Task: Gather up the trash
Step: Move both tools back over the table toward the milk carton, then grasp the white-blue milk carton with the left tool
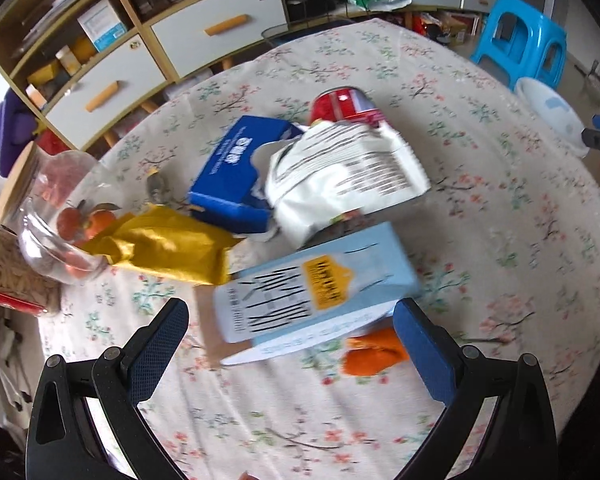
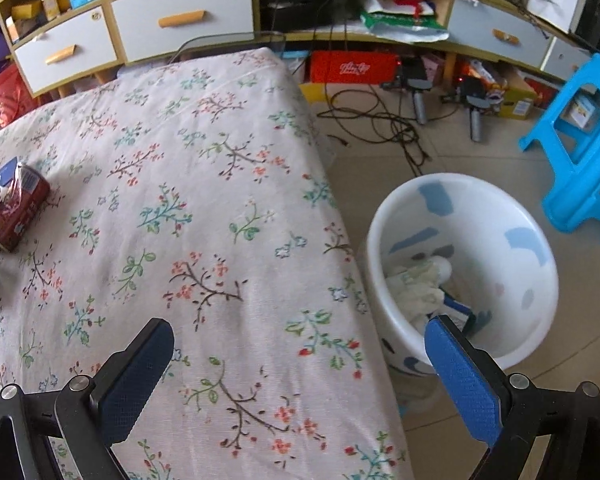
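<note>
No text legible anywhere. Light-blue carton [image 1: 320,292] has black print lines + a yellow label, white packet [image 1: 340,176] has rows of black print, dark-blue box [image 1: 236,172] has white lettering, all too blurred to read. Red bag [image 2: 350,67] under the cabinet has white script logo, too small to make out.

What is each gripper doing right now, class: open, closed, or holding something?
Left gripper: open, empty, its fingers either side of the pale blue cardboard carton.
Right gripper: open, empty, above the floral tablecloth's edge.
</note>
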`<state>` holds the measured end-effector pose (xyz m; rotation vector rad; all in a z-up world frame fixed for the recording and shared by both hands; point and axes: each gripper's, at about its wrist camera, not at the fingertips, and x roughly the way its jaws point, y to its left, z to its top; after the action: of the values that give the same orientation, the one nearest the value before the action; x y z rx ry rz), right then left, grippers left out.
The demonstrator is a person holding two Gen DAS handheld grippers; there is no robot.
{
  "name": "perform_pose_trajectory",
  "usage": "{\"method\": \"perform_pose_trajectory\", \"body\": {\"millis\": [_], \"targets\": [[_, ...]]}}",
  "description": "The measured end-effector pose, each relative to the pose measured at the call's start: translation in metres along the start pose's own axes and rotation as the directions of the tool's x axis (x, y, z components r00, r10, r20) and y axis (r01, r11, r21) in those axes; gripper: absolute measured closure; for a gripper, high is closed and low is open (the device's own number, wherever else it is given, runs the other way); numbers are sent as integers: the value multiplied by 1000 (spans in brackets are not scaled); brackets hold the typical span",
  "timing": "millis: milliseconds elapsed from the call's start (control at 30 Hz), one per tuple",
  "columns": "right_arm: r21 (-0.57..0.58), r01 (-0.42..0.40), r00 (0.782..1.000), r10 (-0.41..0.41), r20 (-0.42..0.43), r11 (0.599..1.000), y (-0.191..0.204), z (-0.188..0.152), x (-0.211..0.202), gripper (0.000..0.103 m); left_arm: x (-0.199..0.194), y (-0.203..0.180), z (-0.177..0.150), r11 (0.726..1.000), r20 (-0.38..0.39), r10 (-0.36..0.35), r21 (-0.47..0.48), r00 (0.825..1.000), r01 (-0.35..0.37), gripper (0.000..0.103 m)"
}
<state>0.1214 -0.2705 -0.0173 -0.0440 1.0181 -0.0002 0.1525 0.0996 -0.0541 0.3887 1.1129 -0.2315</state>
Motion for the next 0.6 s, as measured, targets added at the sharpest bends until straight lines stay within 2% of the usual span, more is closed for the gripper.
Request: {"method": "perform_pose_trajectory", "body": {"millis": [233, 367, 467, 533, 600], "targets": [[-9, -29, 999, 29, -35, 1000, 17, 0, 8, 0, 29, 11, -2, 1000, -51, -25, 2, 998, 25, 0], [-30, -32, 999, 30, -41, 999, 27, -1, 9, 0, 36, 7, 4, 999, -46, -46, 23, 998, 47, 0], [-43, -40, 998, 38, -45, 998, 34, -2, 8, 0, 37, 1, 9, 996, -41, -84, 36, 996, 86, 0], [-54, -59, 997, 57, -43, 997, 39, -2, 7, 0, 40, 1, 11, 991, -53, -134, 11, 990, 135, 1], [-61, -71, 997, 69, -40, 996, 44, -3, 6, 0, 42, 5, 11, 982, -55, -186, -34, 981, 184, 9]]}}
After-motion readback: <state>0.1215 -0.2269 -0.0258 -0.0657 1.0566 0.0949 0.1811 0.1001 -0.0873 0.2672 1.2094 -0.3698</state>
